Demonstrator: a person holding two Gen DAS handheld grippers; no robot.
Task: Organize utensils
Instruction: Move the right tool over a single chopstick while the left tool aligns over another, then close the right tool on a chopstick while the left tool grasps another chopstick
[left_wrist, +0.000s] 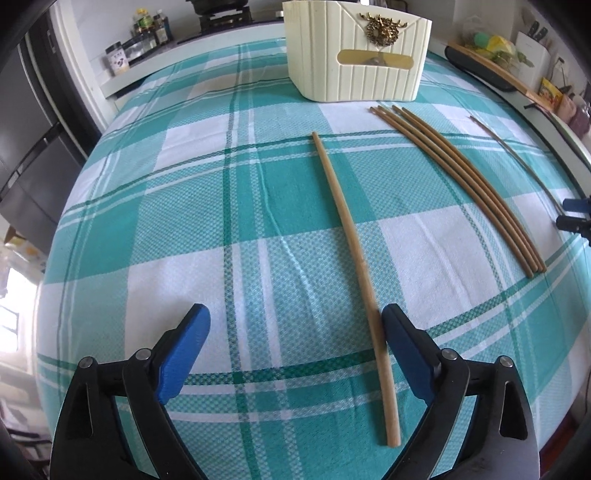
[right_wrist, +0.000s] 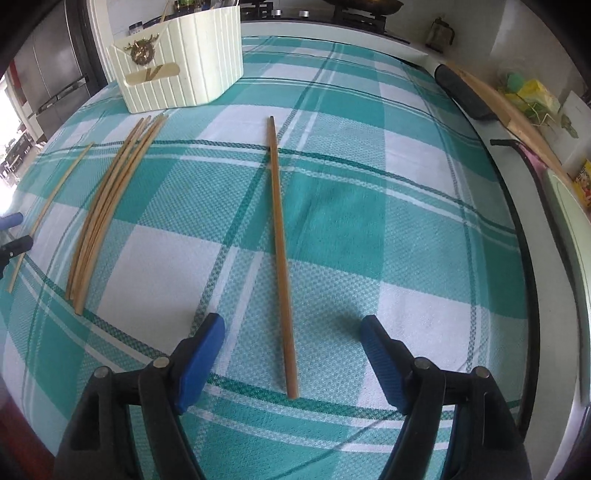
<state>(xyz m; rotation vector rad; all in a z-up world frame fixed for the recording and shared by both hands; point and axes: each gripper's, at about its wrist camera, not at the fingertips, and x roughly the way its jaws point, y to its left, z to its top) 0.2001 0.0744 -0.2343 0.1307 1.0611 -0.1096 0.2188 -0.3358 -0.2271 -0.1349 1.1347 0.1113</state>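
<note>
On the bench's checked cloth (left_wrist: 184, 221), the left hand-held gripper (left_wrist: 295, 332) stands wide open, a single chopstick (left_wrist: 354, 266) lying loose just inside its right finger. Its counterpart, the right hand-held gripper (right_wrist: 293, 343), is likewise open astride another chopstick (right_wrist: 280, 251), pads clear of it. Between the two lies a bundle of chopsticks (left_wrist: 458, 184), before a cream holder (left_wrist: 362, 55).

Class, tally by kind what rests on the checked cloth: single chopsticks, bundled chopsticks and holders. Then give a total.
Single chopsticks: 2
Bundled chopsticks: 4
Cream holder: 1
Total: 7
</note>
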